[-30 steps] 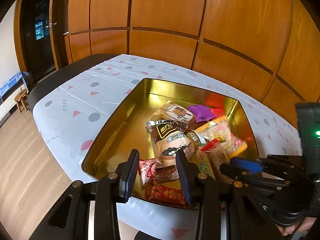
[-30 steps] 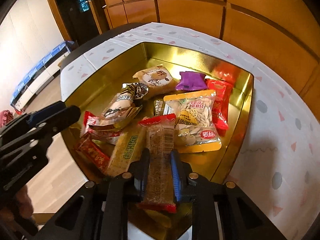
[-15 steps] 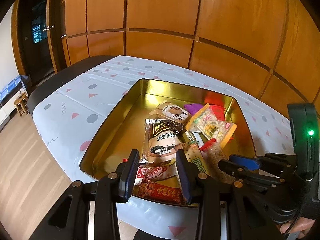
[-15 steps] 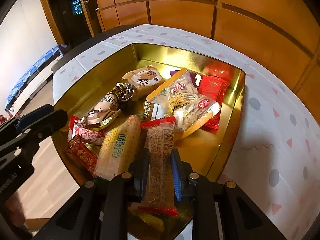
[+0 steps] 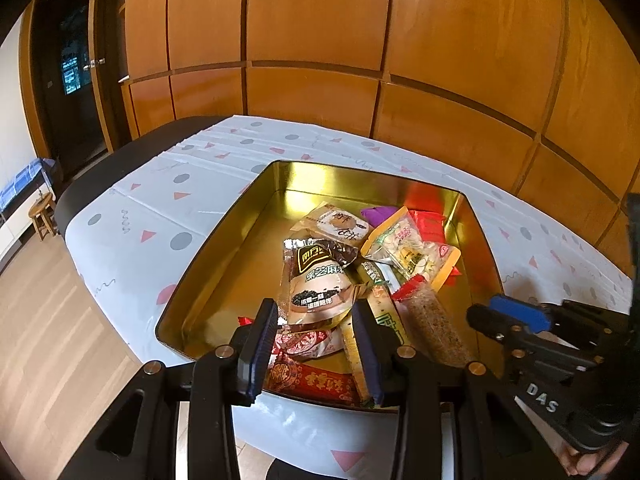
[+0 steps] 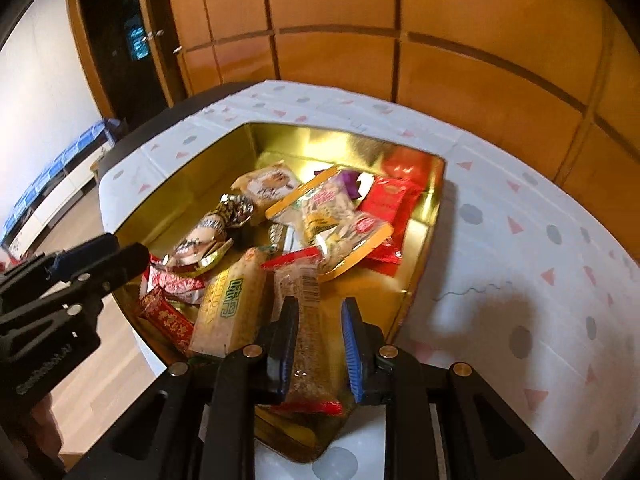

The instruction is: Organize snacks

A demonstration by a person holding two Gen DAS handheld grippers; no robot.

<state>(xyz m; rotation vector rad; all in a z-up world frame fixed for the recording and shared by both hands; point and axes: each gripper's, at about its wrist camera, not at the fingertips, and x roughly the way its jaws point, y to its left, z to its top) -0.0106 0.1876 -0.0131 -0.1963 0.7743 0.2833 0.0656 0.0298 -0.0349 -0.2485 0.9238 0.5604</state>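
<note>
A gold tin tray (image 5: 224, 248) (image 6: 420, 248) on the table holds several snack packets. My right gripper (image 6: 318, 344) sits over the tray's near edge with its jaws parted around a long clear grain bar with red ends (image 6: 308, 320) (image 5: 436, 328), which lies between them; the right pad stands clear of it. Beside the bar lies a yellow cracker packet (image 6: 228, 312). A yellow-edged seed bag (image 6: 340, 228) (image 5: 412, 248) leans on other packets. My left gripper (image 5: 316, 344) is open and empty above the tray's near edge, over a sesame snack packet (image 5: 318, 280).
The table has a white cloth with grey dots and pink triangles (image 5: 132, 220) (image 6: 520, 260). Wooden wall panels (image 5: 360, 40) stand behind it. A wooden floor and a small stool (image 5: 42, 216) lie to the left. Red packets (image 6: 390, 204) lie at the tray's far right.
The right gripper's jaws have spread wider around the grain bar. Both grippers have pulled back and up from the tray. The seed bag has tipped and shifted toward the tray's back.
</note>
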